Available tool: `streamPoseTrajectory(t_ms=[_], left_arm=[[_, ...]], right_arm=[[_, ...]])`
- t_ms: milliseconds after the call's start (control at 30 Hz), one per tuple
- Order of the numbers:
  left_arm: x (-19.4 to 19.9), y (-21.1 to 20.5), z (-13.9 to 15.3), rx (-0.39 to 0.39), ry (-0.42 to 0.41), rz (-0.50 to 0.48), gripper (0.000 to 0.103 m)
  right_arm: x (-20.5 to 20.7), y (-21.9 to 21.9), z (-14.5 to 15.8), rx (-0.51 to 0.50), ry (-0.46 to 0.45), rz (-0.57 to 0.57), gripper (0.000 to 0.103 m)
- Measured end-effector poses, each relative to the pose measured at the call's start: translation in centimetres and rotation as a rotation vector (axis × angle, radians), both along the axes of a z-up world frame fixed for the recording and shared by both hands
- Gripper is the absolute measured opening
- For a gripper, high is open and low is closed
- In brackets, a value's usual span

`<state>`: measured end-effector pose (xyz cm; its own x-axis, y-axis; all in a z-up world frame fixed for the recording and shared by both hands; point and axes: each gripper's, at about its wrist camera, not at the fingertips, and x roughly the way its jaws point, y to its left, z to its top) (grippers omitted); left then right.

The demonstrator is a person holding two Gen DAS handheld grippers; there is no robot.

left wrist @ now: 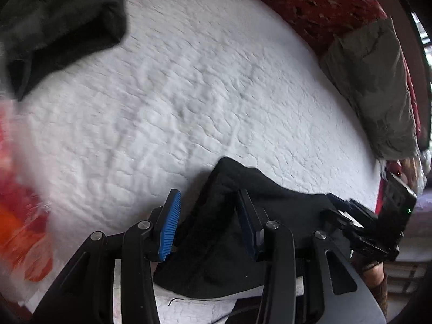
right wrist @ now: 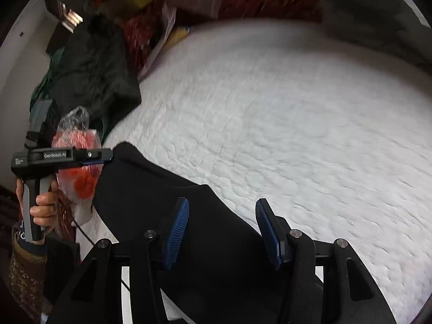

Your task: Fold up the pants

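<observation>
Black pants point(left wrist: 229, 232) lie bunched at the near edge of a white quilted bed point(left wrist: 189, 94). In the left wrist view my left gripper point(left wrist: 208, 210) is open, its blue-padded fingers straddling a raised fold of the pants. My right gripper point(left wrist: 337, 202) shows at the right, over the same cloth. In the right wrist view the pants point(right wrist: 162, 197) spread under my right gripper point(right wrist: 221, 216), which is open just above them. My left gripper point(right wrist: 108, 158) shows at the left, at the pants' far corner; its jaws look nearly closed from this side.
A dark green garment point(left wrist: 62, 24) lies at the bed's far left, also in the right wrist view point(right wrist: 97, 70). A grey-green garment point(left wrist: 378, 86) and red patterned bedding point(left wrist: 310, 2) line the far edge. A red item in a plastic bag point(right wrist: 78, 162) sits by the left gripper.
</observation>
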<state>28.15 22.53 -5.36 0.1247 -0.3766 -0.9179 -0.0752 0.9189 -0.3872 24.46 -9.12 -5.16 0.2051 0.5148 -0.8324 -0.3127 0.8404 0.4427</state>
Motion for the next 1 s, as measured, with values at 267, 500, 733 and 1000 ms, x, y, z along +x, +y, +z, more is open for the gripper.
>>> streamPoseTrajectory(t_ms=[267,500,733,1000], left_arm=[[-0.6,-2.8,2.6,0.033,-0.140,-0.030,0.023],[-0.1,-2.1,0.4,0.119,-0.074,0.028,0.023],[-3.1,3.4,4.6,-0.025,-0.146,0.199,0.023],[-10.5,3.7,4.2,-0.173,-0.110,0.202,0.033]], right_arm=[[-1.8,2.1,1.5,-0.165,-0.157,0.142,0.012],[-1.1,0.1,-0.1,-0.192,-0.141,-0.024,0.015],[-2.8,0.0,1.7,-0.139,-0.152,-0.087,0.035],[-9.2,-3.6,3.7,0.060,-0.148,-0.149,0.051]])
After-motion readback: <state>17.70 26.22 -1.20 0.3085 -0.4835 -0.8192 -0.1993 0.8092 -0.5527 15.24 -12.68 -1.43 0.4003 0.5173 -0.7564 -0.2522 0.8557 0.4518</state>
